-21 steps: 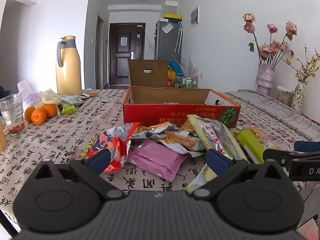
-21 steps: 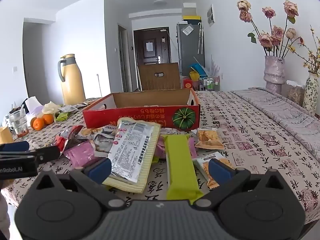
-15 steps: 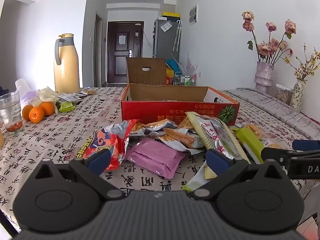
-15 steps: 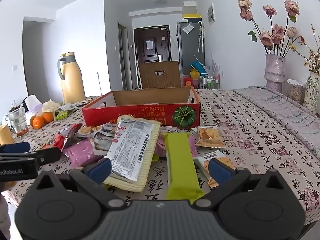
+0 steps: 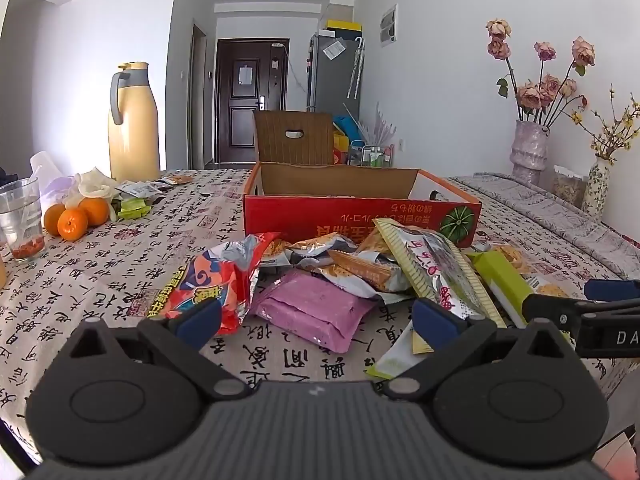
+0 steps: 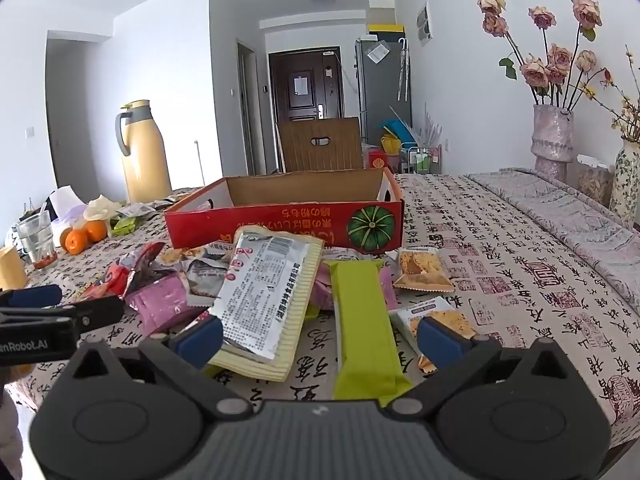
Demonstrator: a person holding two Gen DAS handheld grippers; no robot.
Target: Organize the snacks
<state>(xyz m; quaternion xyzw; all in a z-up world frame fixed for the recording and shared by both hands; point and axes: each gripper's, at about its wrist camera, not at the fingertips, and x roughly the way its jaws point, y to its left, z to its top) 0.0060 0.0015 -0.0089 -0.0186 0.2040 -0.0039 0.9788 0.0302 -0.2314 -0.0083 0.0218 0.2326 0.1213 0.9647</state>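
Observation:
A heap of snack packets lies on the patterned tablecloth before an open red cardboard box (image 5: 360,216) (image 6: 280,216). My left gripper (image 5: 318,316) hovers open over a pink packet (image 5: 312,310), with a red foil bag (image 5: 212,284) by its left finger. My right gripper (image 6: 320,332) is open above a long green bar (image 6: 364,320) and a pale yellow packet with a white label (image 6: 272,296). Two small cracker packets (image 6: 422,270) lie to the right. Nothing is between either pair of fingers. Each gripper shows at the edge of the other's view.
At the left stand a yellow thermos jug (image 5: 134,124), oranges (image 5: 74,216) and a glass (image 5: 22,216). Vases with dried flowers (image 6: 552,140) stand at the right on a grey runner. A brown box flap (image 5: 294,138) rises behind the red box.
Both grippers have tilted slightly downward and edged toward the snack heap; the view has shifted a little. Nothing was taken hold of.

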